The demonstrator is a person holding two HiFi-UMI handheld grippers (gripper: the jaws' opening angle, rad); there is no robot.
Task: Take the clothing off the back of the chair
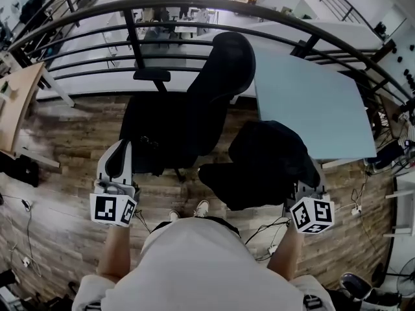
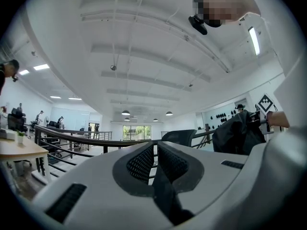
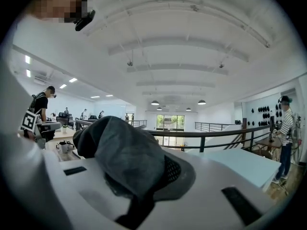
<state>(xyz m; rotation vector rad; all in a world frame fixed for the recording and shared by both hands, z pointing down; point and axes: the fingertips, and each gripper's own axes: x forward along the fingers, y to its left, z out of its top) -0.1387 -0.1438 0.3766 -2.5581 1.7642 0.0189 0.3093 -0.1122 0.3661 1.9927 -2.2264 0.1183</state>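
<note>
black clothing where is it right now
In the head view the black clothing hangs at lower right, clamped in the right gripper, right of the black chair and by the pale blue table.

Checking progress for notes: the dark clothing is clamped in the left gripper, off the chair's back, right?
No: it is the right gripper that holds the dark clothing; the right gripper view shows its jaws shut on the fabric. It is indeed off the chair's back.
</note>
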